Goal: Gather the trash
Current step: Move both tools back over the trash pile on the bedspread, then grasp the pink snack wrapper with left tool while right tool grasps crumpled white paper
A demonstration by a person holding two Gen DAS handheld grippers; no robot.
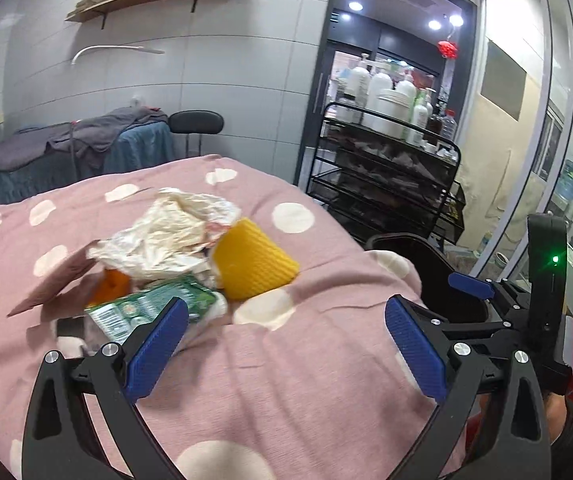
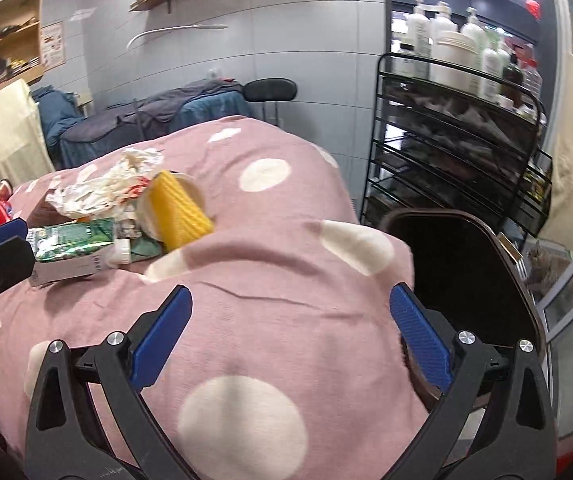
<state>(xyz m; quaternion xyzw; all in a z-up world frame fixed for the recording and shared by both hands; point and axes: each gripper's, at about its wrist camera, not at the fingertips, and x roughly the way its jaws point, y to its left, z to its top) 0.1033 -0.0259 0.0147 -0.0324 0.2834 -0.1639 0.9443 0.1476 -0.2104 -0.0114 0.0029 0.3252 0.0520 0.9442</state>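
A pile of trash lies on a pink polka-dot blanket (image 1: pixel 286 380): a yellow ribbed paper cup (image 1: pixel 252 258) on its side, a crumpled white wrapper (image 1: pixel 170 236), a green drink carton (image 1: pixel 154 306), a brown card (image 1: pixel 56 284) and something orange (image 1: pixel 112 284). My left gripper (image 1: pixel 286 332) is open and empty, its left finger just in front of the carton. My right gripper (image 2: pixel 290 332) is open and empty over the bare blanket (image 2: pixel 270 320), right of the cup (image 2: pixel 180 210), wrapper (image 2: pixel 102 188) and carton (image 2: pixel 74 238). A dark bin (image 2: pixel 458 268) stands beside the bed at right.
A black wire rack (image 1: pixel 390 176) with white bottles stands past the bin (image 1: pixel 438 256). Another bed with grey and blue covers (image 1: pixel 66 152) and a black stool (image 1: pixel 196 122) are behind. A cat (image 2: pixel 550 272) sits by the glass partition.
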